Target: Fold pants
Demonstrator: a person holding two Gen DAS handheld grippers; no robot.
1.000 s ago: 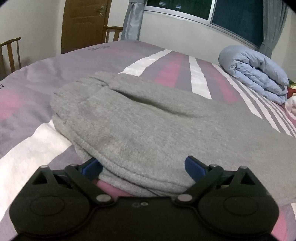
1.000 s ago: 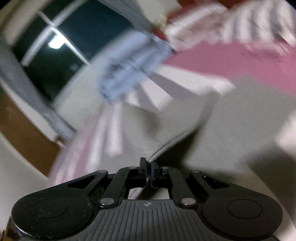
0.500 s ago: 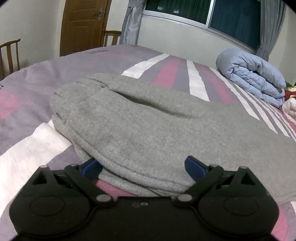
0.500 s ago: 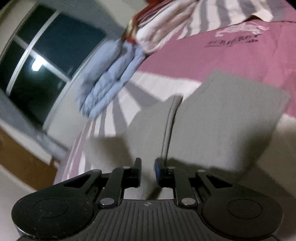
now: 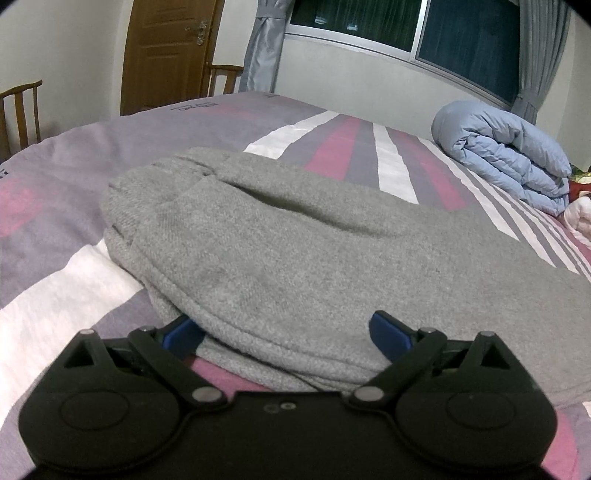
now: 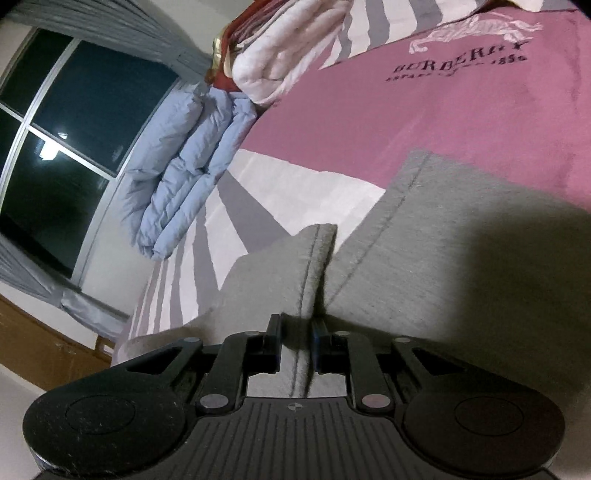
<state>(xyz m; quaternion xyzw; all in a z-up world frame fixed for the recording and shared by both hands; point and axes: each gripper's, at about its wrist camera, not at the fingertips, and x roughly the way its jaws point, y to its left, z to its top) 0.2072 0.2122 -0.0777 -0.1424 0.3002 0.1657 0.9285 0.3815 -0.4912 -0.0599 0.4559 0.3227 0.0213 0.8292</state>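
Observation:
Grey sweatpants (image 5: 295,251) lie folded on the striped bed sheet (image 5: 55,295), waistband end toward me. My left gripper (image 5: 282,321) is wide open at the near fold; its blue pads (image 5: 388,328) straddle the thick edge, and the left one is partly under the cloth. In the right wrist view the leg end of the pants (image 6: 424,258) rests flat on the bed. A raised stitched hem fold (image 6: 314,266) runs up between the fingers of my right gripper (image 6: 295,325). Those fingers stand slightly apart and do not pinch the cloth.
A rolled light-blue duvet (image 5: 506,158) lies at the back right by the window (image 5: 461,33). Pink and white bedding (image 6: 280,62) is piled beside it. Wooden chairs (image 5: 18,110) and a door (image 5: 166,48) stand beyond the bed's far left edge.
My right gripper, shut on the hem a second ago, has parted its fingers, rolled and come lower; the hem now rests on the bed. The left gripper has stayed put.

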